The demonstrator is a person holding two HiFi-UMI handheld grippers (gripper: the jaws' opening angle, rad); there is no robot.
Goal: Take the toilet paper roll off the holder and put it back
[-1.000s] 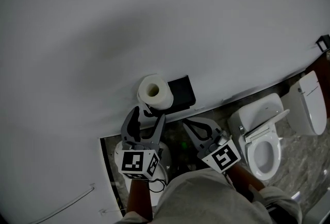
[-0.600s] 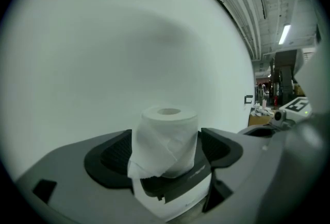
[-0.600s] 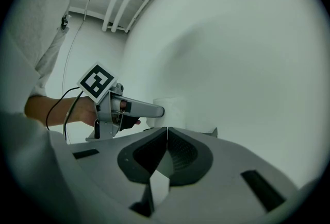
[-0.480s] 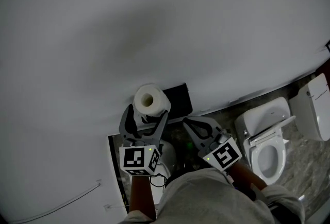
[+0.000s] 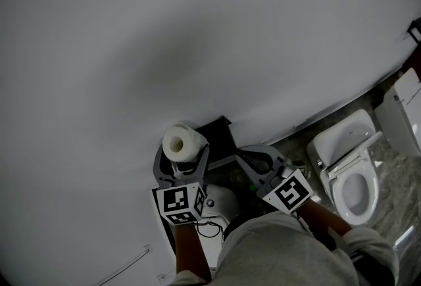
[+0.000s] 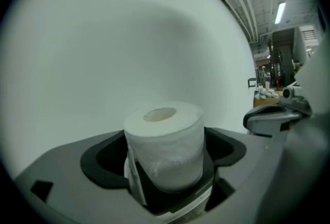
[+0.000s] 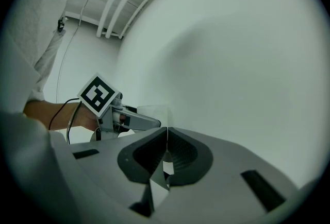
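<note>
A white toilet paper roll (image 5: pixel 177 141) stands out from the wall beside the black holder (image 5: pixel 220 139). My left gripper (image 5: pixel 183 152) reaches up around it, one jaw on each side. In the left gripper view the roll (image 6: pixel 164 140) fills the space between the jaws, hollow core facing up. The jaws are opening and I see no pad pressing into the paper. My right gripper (image 5: pixel 241 155) hangs just right of the holder, its jaws closed together (image 7: pixel 166 131) with nothing in them. The left gripper (image 7: pixel 131 121) also shows in the right gripper view.
A plain white wall (image 5: pixel 197 28) fills most of the head view. A white toilet (image 5: pixel 352 173) with its lid up stands on the marbled floor to the right, a second white fixture (image 5: pixel 404 104) beyond it. A rounded white object (image 5: pixel 220 202) sits below the left gripper.
The left gripper has pushed forward from just below the roll until its jaws flank it, and they have spread wider. The right gripper has kept its place.
</note>
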